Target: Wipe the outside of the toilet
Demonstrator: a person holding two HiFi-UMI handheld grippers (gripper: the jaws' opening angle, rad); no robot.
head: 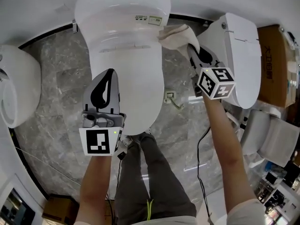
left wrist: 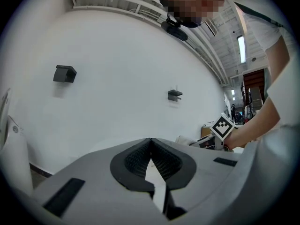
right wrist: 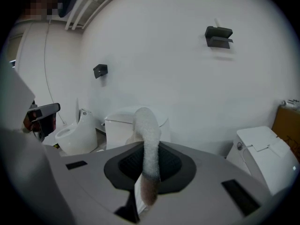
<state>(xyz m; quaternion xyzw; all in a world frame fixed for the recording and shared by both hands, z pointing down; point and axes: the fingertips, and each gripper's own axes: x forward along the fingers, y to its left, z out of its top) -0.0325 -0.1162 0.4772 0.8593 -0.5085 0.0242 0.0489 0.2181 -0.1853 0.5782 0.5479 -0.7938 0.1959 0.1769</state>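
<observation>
Far left, a second white fixture (head: 16, 93) sits on the grey marble floor (head: 61, 78), well apart from the action. Next in, the left tongs (head: 107, 81) hover over the left half of the lid, pressed together with nothing between them, so they are idle for now.

Centre stage is the toilet (head: 126, 41), lid down, standing on the floor against the back wall. Its top looks clean and dry, with no streaks either way, so how much has been wiped can't be read off the surface. My call is early in the job, with work at the rear right shoulder and the sides, bowl front and base all to come.

Just right of that shoulder is the cloth (head: 176, 35), a pale rag clamped in the right tongs (head: 197, 53) with a fold sticking up past the tips. It sits at the lid's rear right edge, by the small labels, but whether it is touching the porcelain I can't tell.

Then it gets tight. A neighbouring toilet (head: 241, 55) stands just beside the right arm, leaving a narrow gap for reaching down that flank. A black cable (head: 201, 144) trails across the floor in that gap, and a small fitting (head: 170, 95) sits near the base. Far right there's a cardboard box (head: 274, 64) — out of the way.
</observation>
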